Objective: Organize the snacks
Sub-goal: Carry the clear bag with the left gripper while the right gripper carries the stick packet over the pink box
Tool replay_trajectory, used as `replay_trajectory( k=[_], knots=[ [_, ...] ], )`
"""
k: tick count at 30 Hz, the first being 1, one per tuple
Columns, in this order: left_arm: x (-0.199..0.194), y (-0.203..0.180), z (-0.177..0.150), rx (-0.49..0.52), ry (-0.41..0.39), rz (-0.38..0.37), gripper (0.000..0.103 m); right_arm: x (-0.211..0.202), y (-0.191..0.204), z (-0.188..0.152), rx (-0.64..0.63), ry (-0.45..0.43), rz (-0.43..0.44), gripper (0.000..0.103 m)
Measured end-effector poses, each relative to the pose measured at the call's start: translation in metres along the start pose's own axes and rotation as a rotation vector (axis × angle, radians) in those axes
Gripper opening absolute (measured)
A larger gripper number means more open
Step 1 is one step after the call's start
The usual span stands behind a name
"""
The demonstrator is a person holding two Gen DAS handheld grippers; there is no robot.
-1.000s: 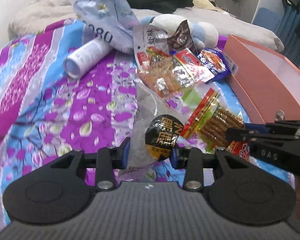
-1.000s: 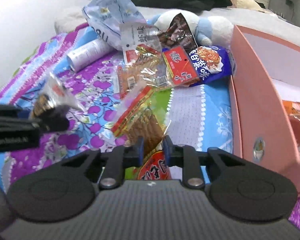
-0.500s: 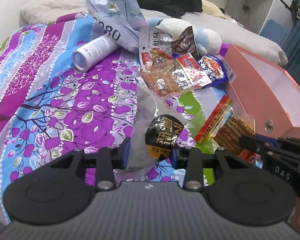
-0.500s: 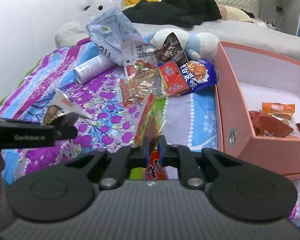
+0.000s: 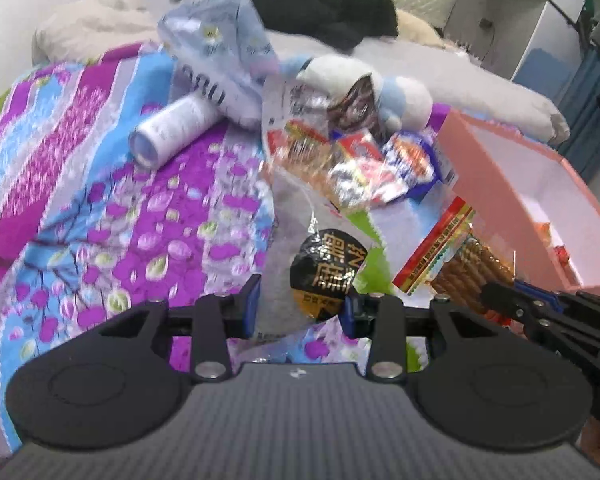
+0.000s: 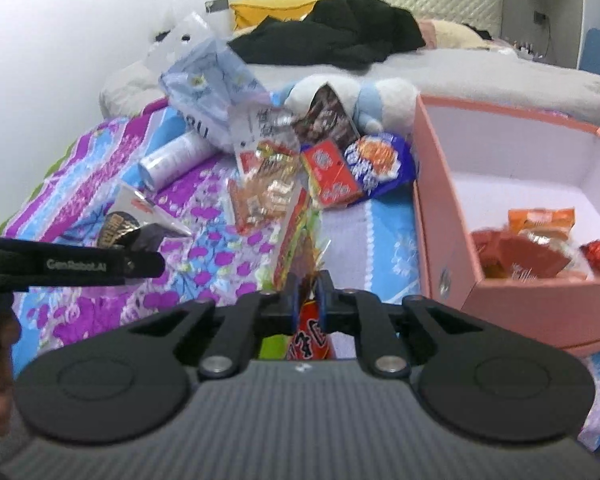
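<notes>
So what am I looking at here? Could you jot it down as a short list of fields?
Setting: bed with a purple and blue floral bedspread
Left tool: holds a clear packet with a black and gold label
Right tool: shut on a long red-edged packet of brown snack sticks
Container: pink box, open, some red and orange packets inside
Loose pile: more snack packets left of the box
Other items: white cylinder, plush toy, black clothing

Ahead of me the snack pile (image 6: 320,172) crowds the bedspread (image 6: 204,256). The pink box (image 6: 452,216) walls off my right; its near half holds snacks, its far half lies bare.
</notes>
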State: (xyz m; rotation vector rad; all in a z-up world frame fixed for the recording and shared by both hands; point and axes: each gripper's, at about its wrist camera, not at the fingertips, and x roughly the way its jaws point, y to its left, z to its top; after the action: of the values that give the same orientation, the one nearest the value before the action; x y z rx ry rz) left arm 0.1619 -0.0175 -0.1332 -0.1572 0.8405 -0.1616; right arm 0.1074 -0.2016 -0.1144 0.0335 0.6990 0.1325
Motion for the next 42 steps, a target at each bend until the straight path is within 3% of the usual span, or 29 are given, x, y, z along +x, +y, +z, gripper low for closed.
replay_trajectory(
  k=[15, 27, 34, 42],
  knots=[
    [-0.052, -0.054, 0.099, 0.046, -0.177, -0.082, 0.044, -0.054, -0.028, 0.083, 0.01, -0.203, -0.069, 0.012],
    [-0.079, -0.127, 0.156, 0.116, -0.289, -0.212, 0.044, -0.097, -0.08, 0.132, 0.009, -0.335, -0.192, 0.012],
    [-0.054, -0.195, 0.159, 0.197, -0.229, -0.281, 0.044, -0.101, -0.129, 0.127, 0.055, -0.31, -0.289, 0.012],
    [0.021, -0.248, 0.125, 0.274, -0.056, -0.296, 0.044, -0.063, -0.188, 0.088, 0.126, -0.152, -0.328, 0.012]
  ],
)
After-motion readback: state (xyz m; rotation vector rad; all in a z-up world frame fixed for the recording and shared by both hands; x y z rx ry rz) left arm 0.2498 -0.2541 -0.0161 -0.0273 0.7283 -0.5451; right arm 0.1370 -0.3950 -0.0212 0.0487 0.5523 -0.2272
